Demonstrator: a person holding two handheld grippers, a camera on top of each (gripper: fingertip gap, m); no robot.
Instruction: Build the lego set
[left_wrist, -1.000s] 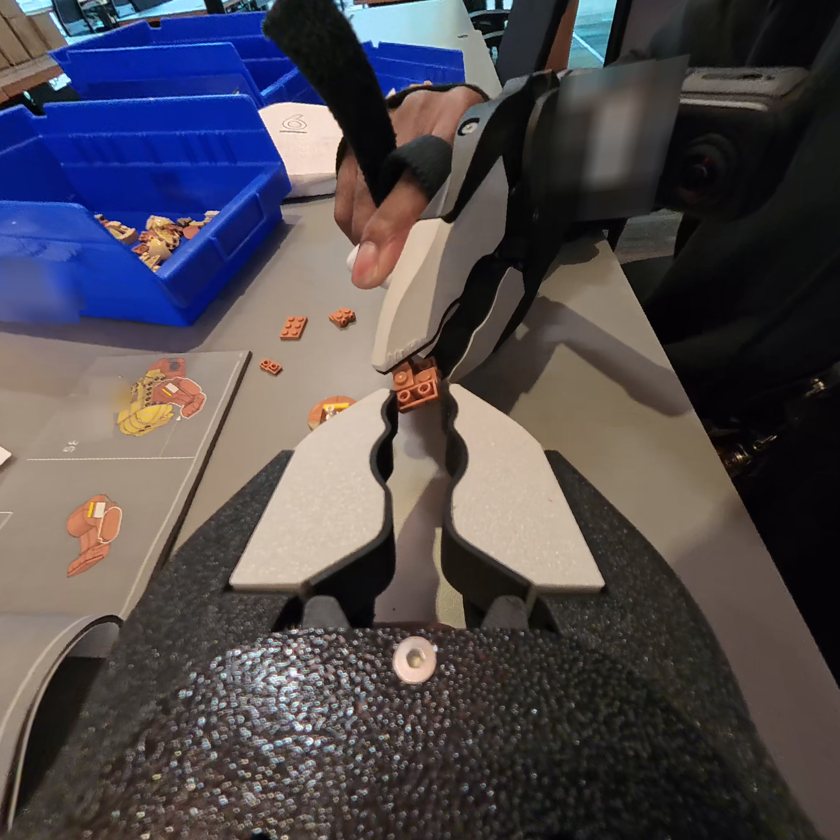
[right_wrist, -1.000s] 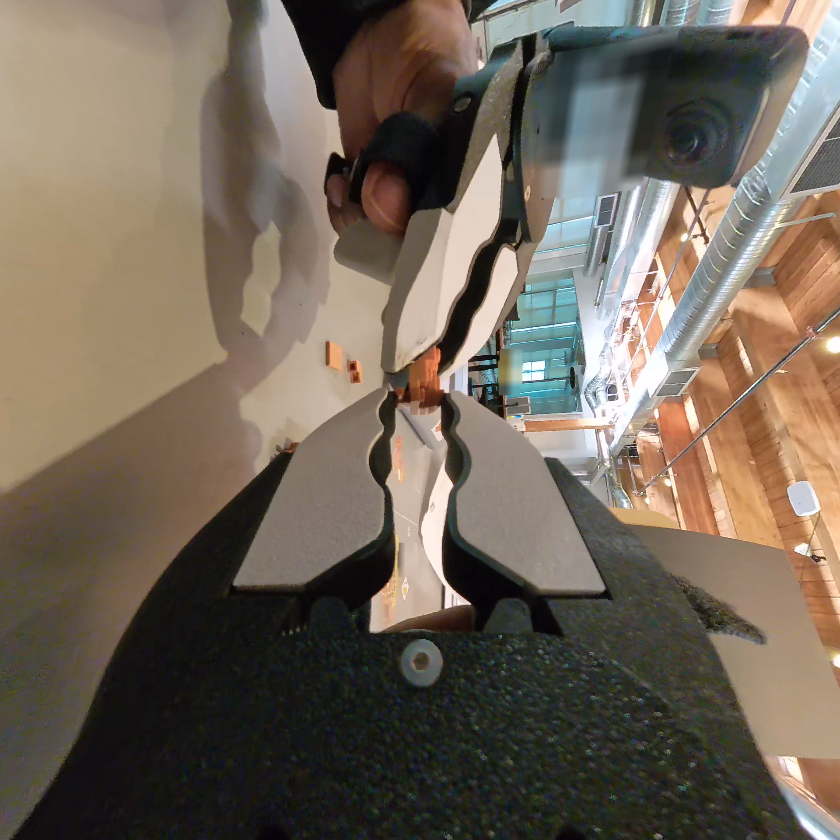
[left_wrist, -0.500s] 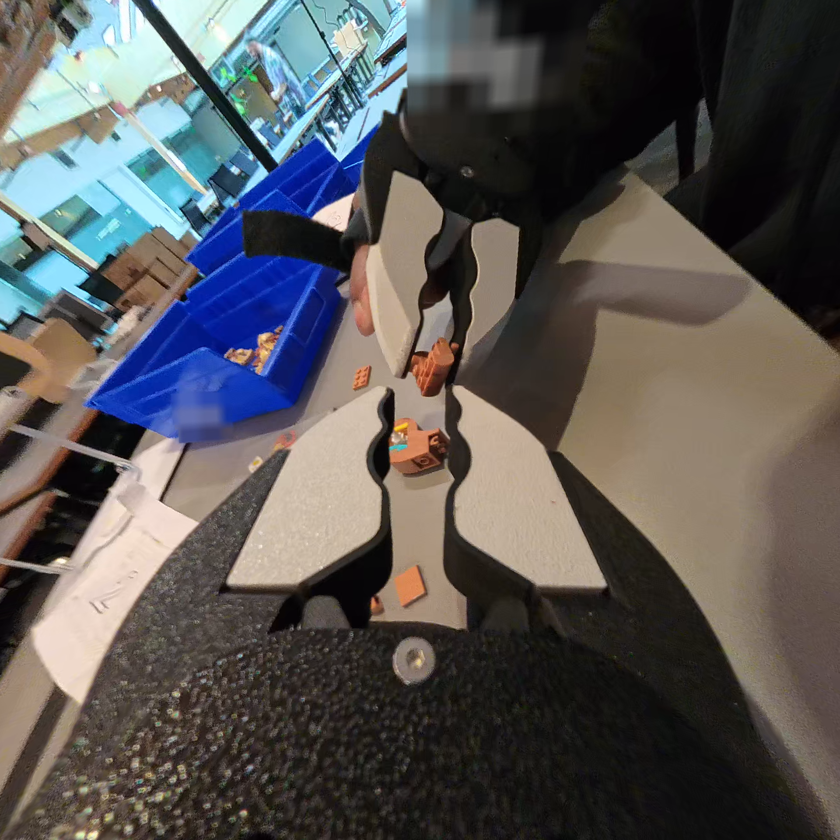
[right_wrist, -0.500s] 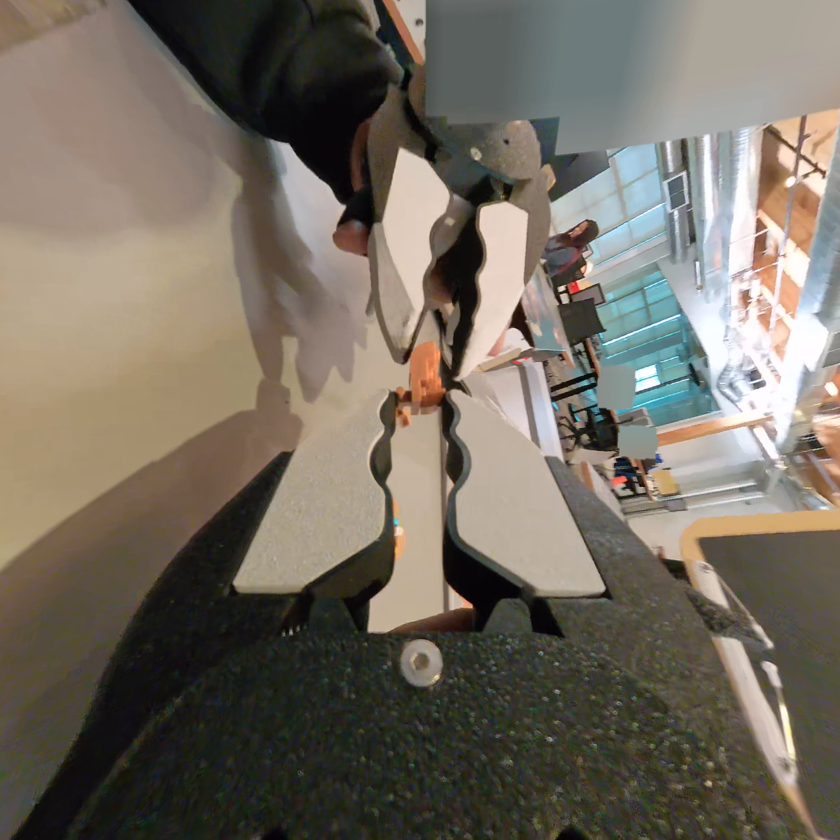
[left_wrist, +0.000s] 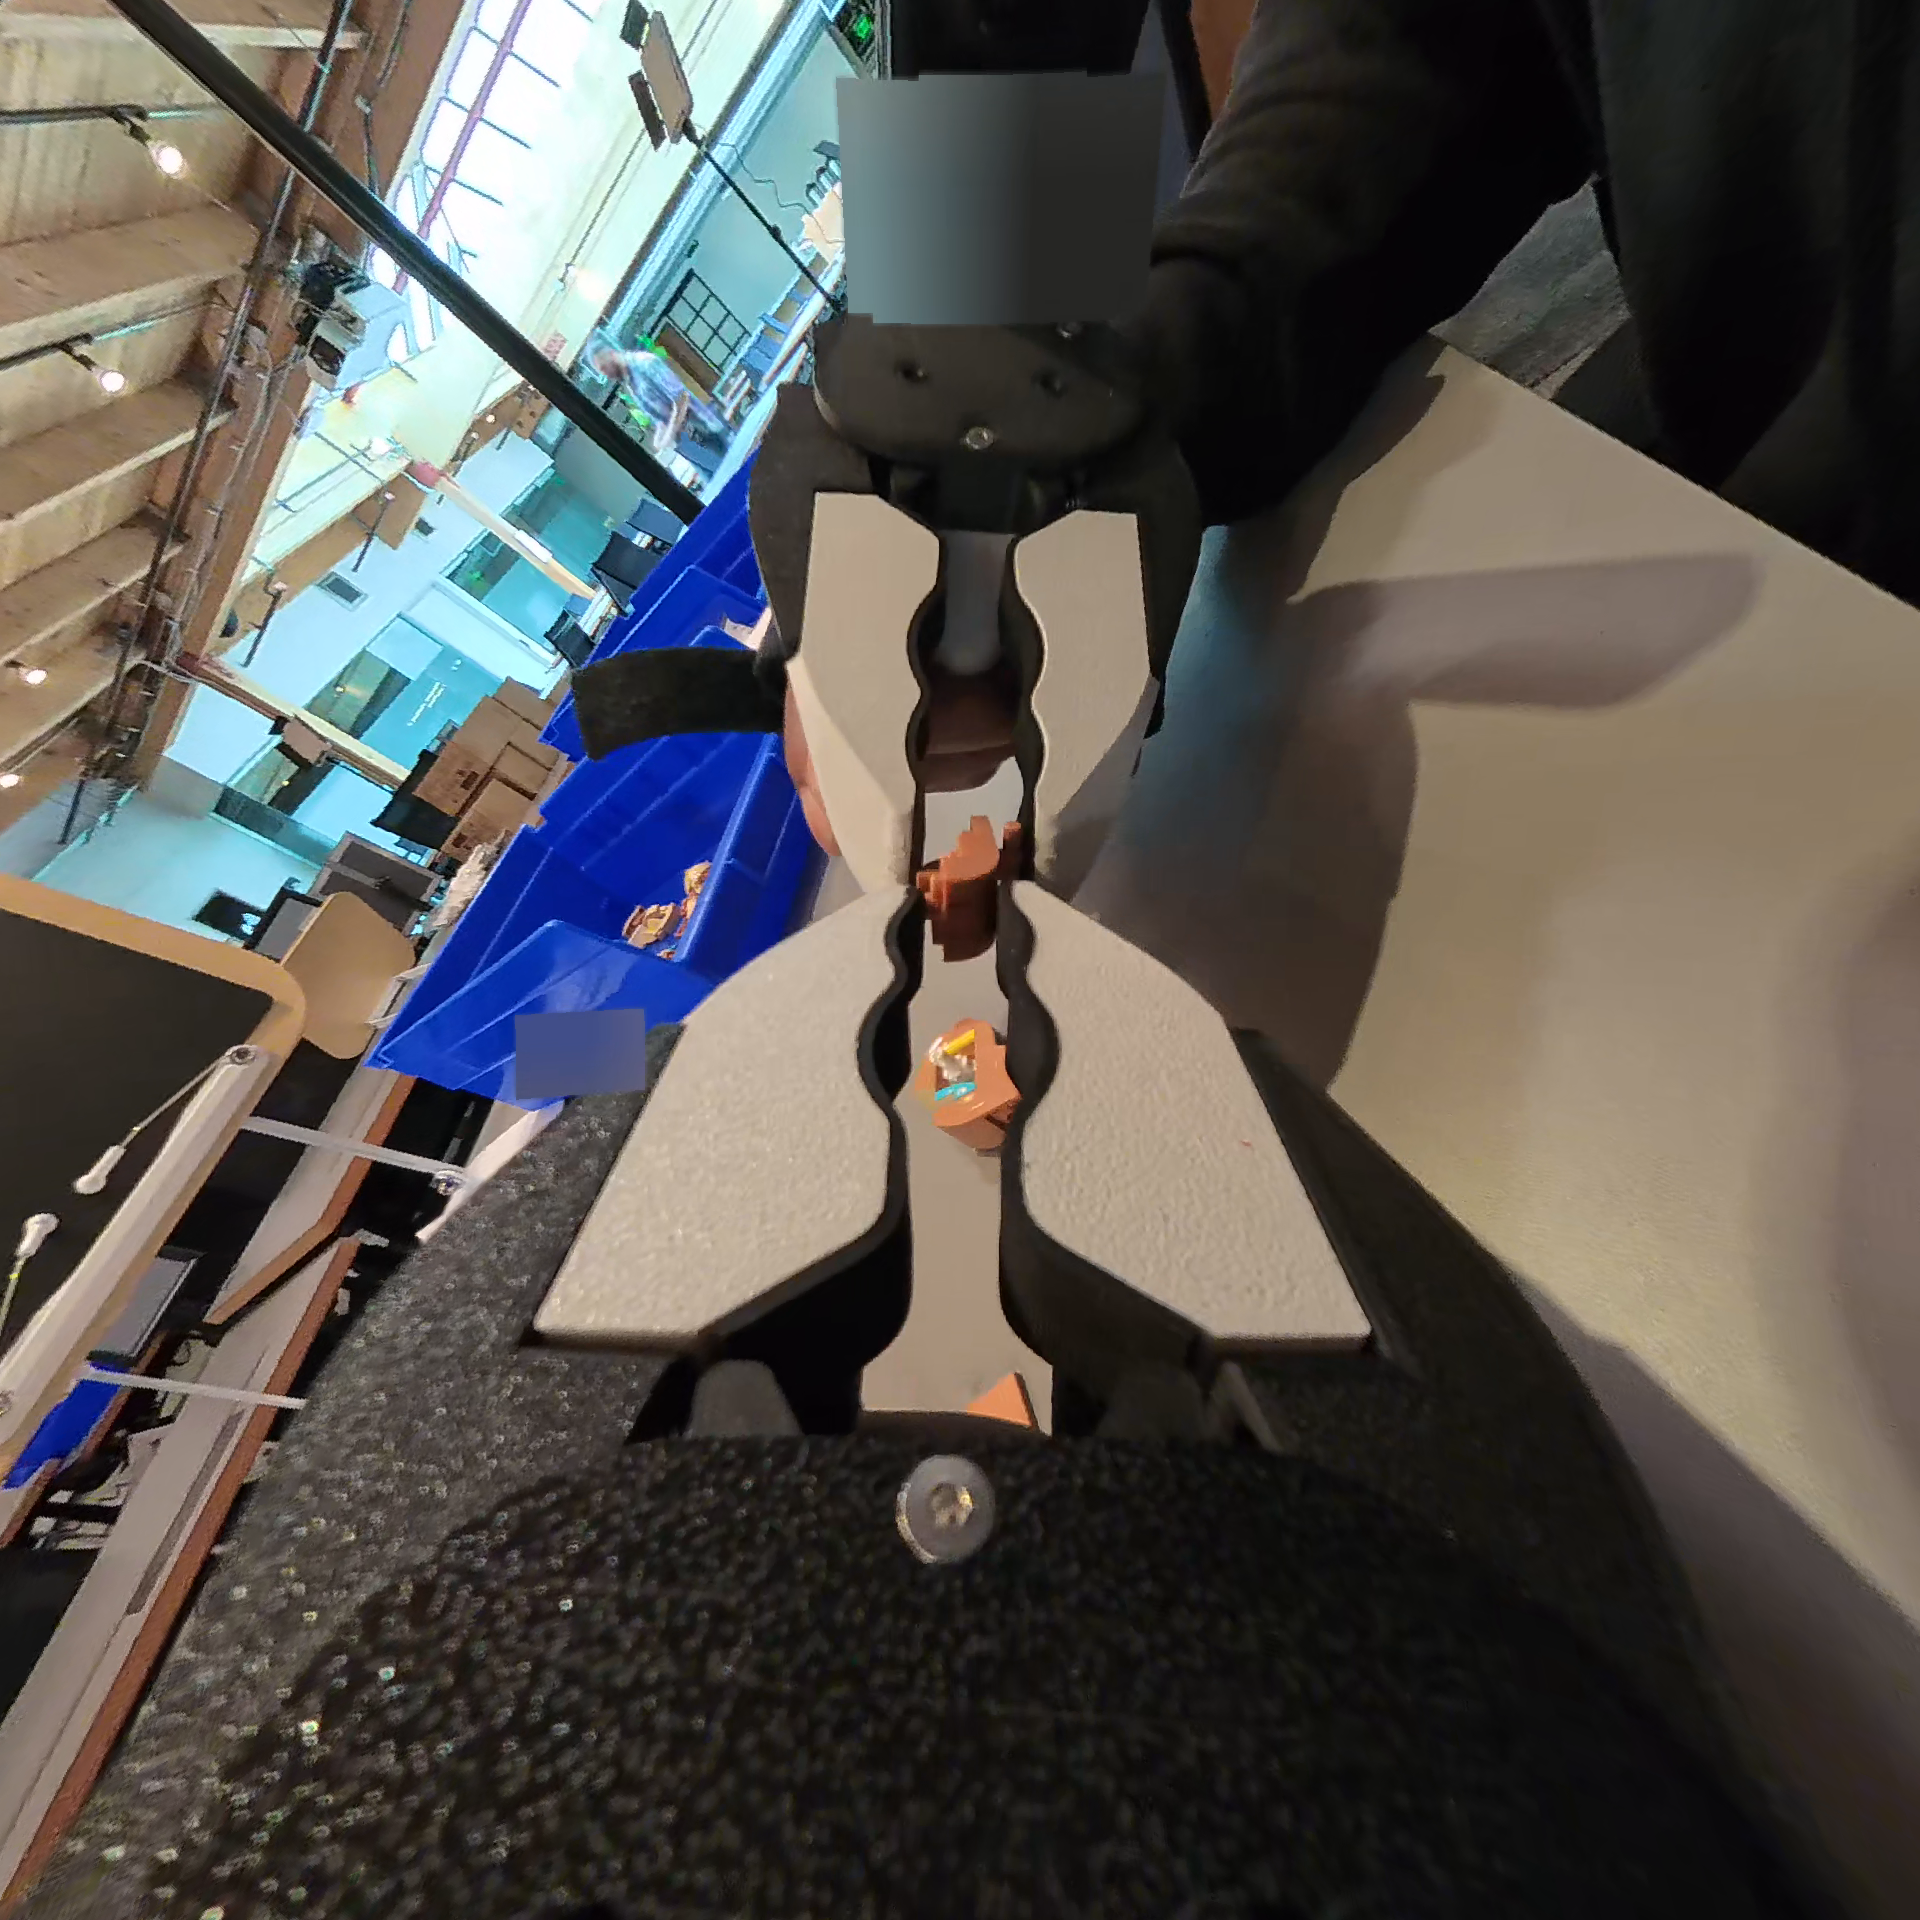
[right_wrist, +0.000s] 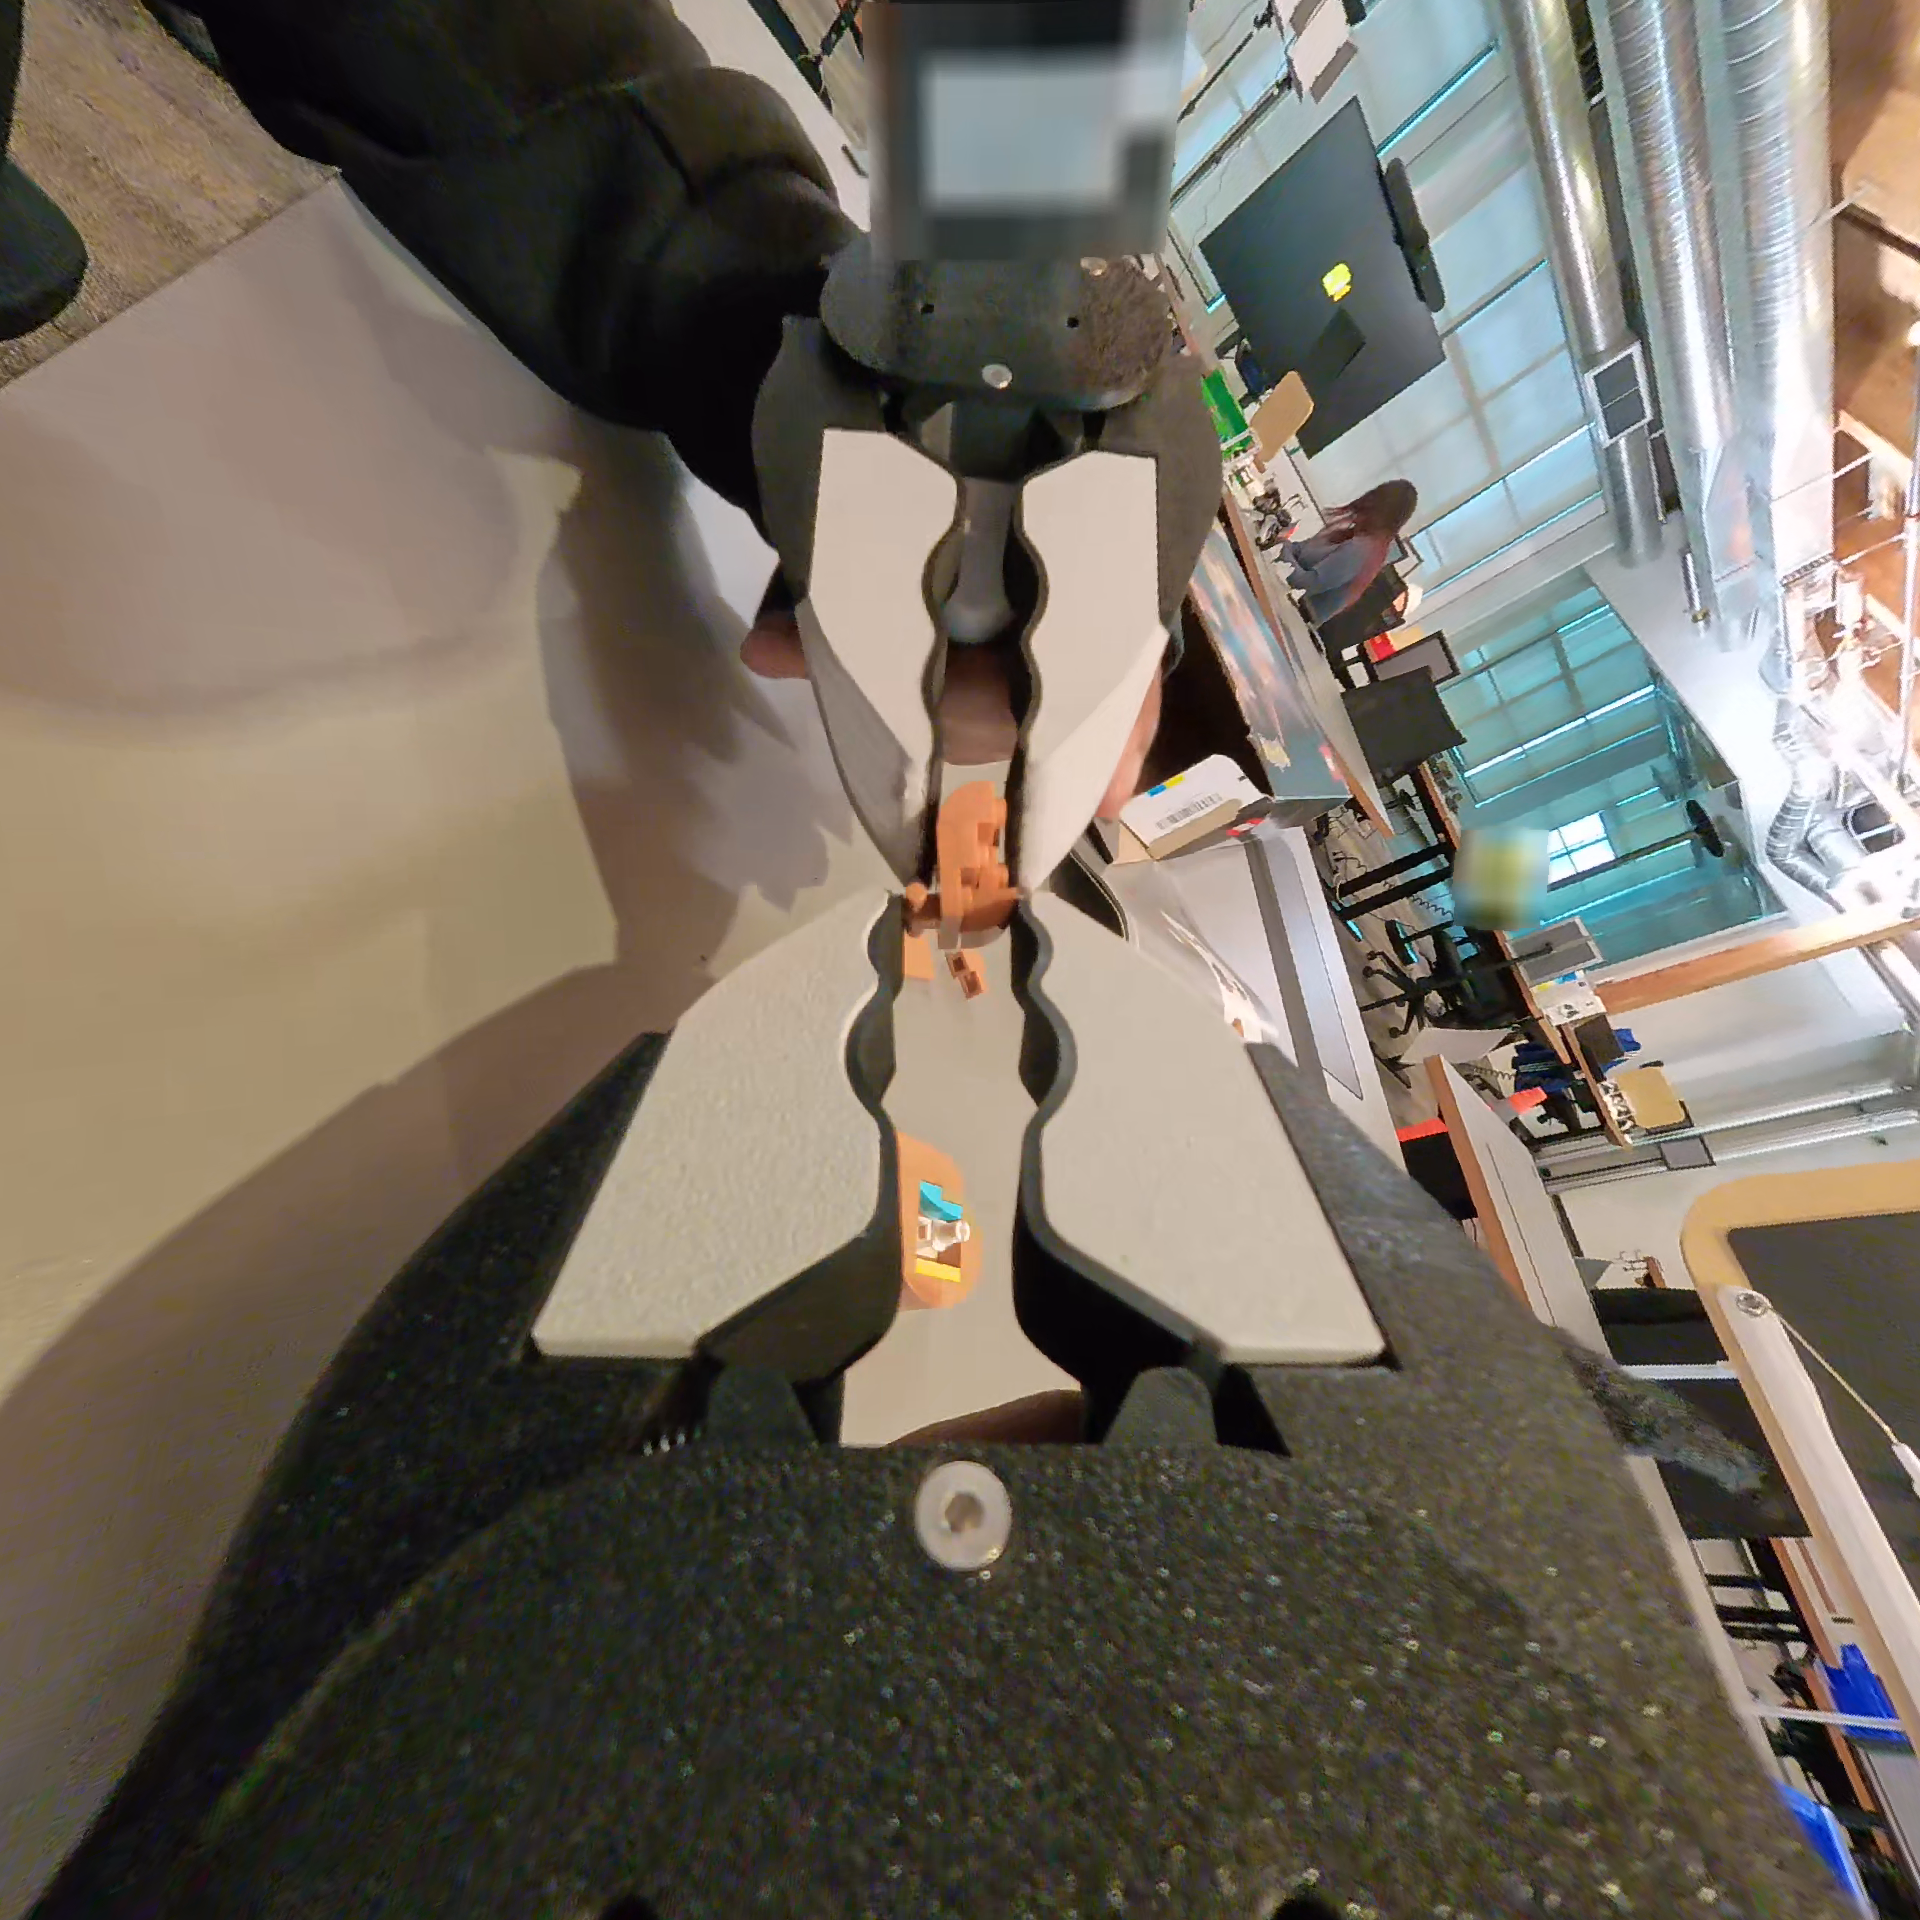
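Tip to tip above the grey table (left_wrist: 1558, 831), the left gripper (left_wrist: 958, 914) and right gripper (right_wrist: 956, 914) each have their jaws clenched on one brown brick cluster (left_wrist: 961, 894), its long axis running from one gripper into the other.

Grey table (left_wrist: 1558, 831); blue bins (left_wrist: 644, 831); tall windows (right_wrist: 1621, 665); silver ceiling ducts (right_wrist: 1683, 208).
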